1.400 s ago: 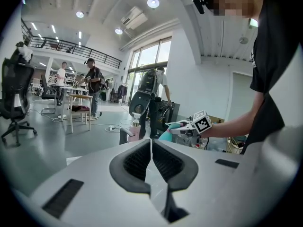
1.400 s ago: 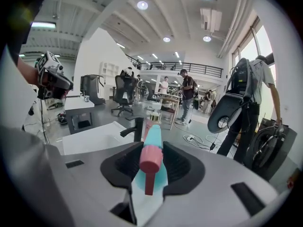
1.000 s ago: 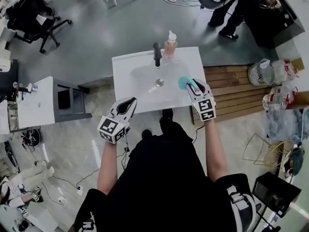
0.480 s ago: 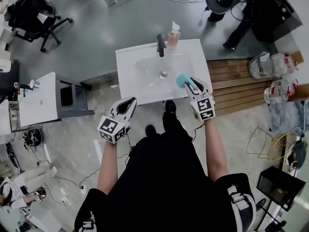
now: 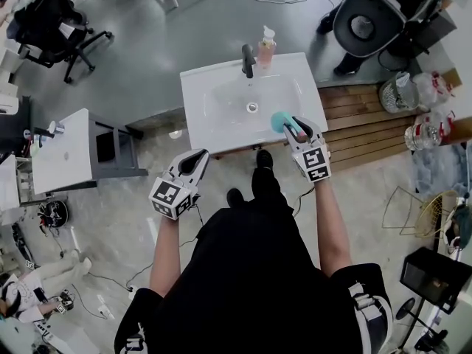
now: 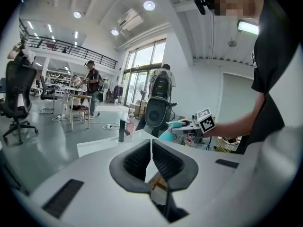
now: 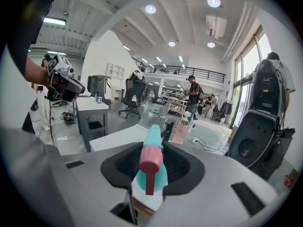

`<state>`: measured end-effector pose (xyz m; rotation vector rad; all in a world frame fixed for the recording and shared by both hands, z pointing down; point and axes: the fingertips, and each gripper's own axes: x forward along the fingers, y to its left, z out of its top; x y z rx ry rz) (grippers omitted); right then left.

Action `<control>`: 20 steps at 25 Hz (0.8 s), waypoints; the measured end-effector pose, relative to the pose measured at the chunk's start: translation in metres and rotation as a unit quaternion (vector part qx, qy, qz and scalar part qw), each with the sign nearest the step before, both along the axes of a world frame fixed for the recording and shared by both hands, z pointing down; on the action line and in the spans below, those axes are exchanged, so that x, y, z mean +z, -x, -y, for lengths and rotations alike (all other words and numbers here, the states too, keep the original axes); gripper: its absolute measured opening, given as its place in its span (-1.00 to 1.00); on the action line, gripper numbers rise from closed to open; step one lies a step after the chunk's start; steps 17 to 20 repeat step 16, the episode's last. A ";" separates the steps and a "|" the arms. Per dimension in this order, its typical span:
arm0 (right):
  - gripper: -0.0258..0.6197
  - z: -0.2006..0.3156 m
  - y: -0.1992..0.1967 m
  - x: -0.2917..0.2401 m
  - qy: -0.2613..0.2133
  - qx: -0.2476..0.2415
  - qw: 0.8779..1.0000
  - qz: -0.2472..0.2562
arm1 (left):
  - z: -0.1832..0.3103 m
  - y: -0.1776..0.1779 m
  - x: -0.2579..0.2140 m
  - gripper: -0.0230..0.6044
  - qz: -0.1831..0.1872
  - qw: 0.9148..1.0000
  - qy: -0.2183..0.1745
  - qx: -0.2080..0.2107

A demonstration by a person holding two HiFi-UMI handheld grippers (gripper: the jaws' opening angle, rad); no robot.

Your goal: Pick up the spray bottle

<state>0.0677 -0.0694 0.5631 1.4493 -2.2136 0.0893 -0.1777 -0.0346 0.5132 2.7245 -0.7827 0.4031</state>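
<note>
- The right gripper is clamping the spray bottle. Its jaws are pressing on both sides of the teal body, and the pink nozzle is pointing back toward the camera in the right gripper view.
- The bottle is hanging in the air over the near right corner of the white washbasin.
- The left gripper is hovering just near of the basin's near left edge, with its jaws pressed together around nothing.
- A black faucet and a soap dispenser of pinkish liquid are standing side by side at the basin's far edge, well apart from the bottle.
- A grey side table is standing to the left and a wooden platform to the right.
- Far right, a person is carrying a large black round device.
- Far left, a black office chair is sitting on the floor.
</note>
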 end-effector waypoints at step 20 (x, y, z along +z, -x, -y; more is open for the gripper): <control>-0.49 -0.047 0.033 0.004 -0.002 0.001 1.000 -0.007 | -0.042 0.036 0.006 -0.83 0.001 1.000 0.001 0.004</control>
